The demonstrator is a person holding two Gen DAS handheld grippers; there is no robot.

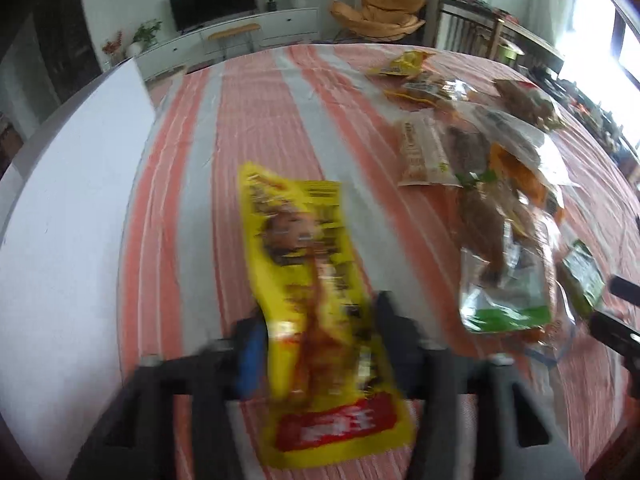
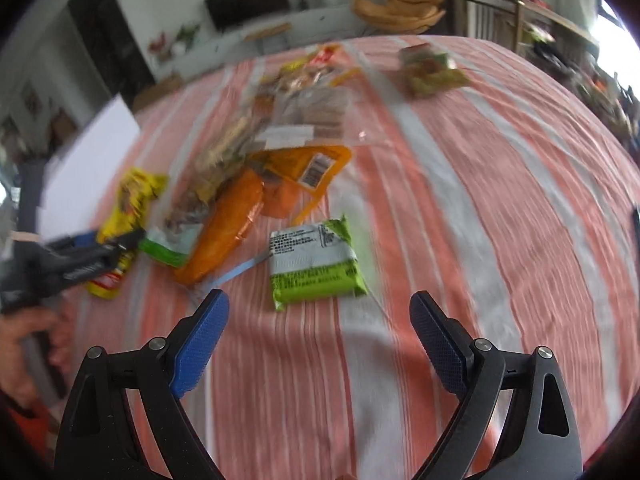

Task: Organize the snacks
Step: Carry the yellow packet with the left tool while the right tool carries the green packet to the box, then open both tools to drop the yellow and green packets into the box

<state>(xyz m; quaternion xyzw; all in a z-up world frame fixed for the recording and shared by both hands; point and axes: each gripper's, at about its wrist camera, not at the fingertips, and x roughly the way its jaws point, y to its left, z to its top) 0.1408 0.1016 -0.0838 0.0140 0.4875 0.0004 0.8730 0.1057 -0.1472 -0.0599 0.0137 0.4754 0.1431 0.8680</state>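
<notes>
- Left gripper (image 1: 320, 320): jaws drawn in on a yellow packet (image 1: 316, 300), one finger on each long edge. Grip sits near the packet's lower half, above its red label end.
- No earlier view, so only the pinch itself is noted. Left wrist view is motion-blurred; print on the packet is unreadable.
- Yellow packet lies lengthwise along the gripper's line, over the striped cloth (image 1: 260, 120), its far end pointing toward the far edge of the table. Whether it rests on the cloth or is lifted, cannot tell.
- In the right wrist view the same packet (image 2: 128, 216) shows at far left, with the left gripper (image 2: 120, 248) clamped across it and a hand (image 2: 28, 344) behind the gripper.
- White box (image 1: 72, 220) stands along the cloth's left edge, just beside the yellow packet.
- Right gripper (image 2: 320, 316): jaws spread wide, nothing between them, bare cloth (image 2: 480, 200) below.
- Green packet (image 2: 312, 264) lies flat just ahead of the right gripper, apart from its fingertips.
- Orange packet (image 2: 228, 228) lies left of the green one, overlapping a clear bag with a green base (image 2: 168, 248).
- Heap of clear bags (image 2: 288, 116) further back, mid-table.
- One small green-and-red packet (image 2: 432, 68) lies alone near the far edge, well apart from the heap.
</notes>
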